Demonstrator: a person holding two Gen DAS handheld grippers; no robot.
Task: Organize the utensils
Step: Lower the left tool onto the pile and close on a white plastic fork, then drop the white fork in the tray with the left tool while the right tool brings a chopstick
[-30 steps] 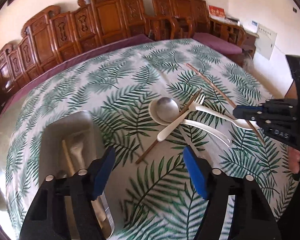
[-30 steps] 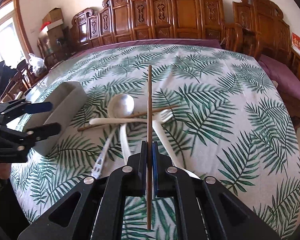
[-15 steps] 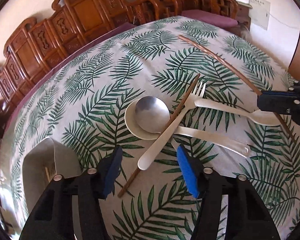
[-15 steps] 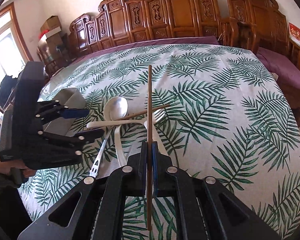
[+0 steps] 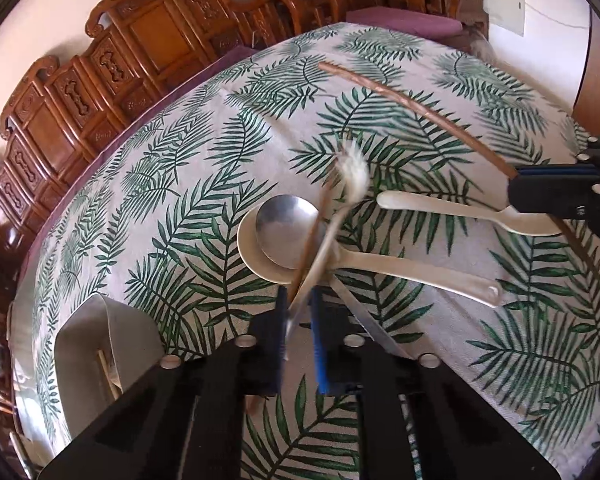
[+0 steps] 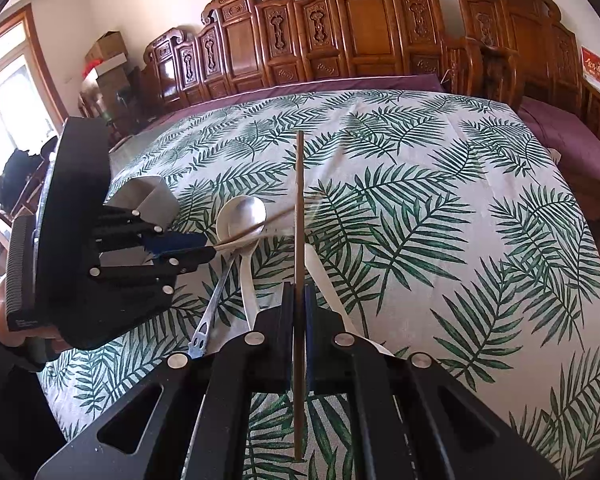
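The left gripper has just closed on the white fork and the brown chopstick lying across the 2 stacked spoons, likely to carry them to the metal holder; the right gripper stays clamped on another chopstick, kept clear above the tablecloth

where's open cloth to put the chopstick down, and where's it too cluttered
Free: the tablecloth right of the held chopstick, out to the purple edge, and the far stretch toward the wooden chairs. Crowded: the pile around the metal spoon, beside the steel holder.
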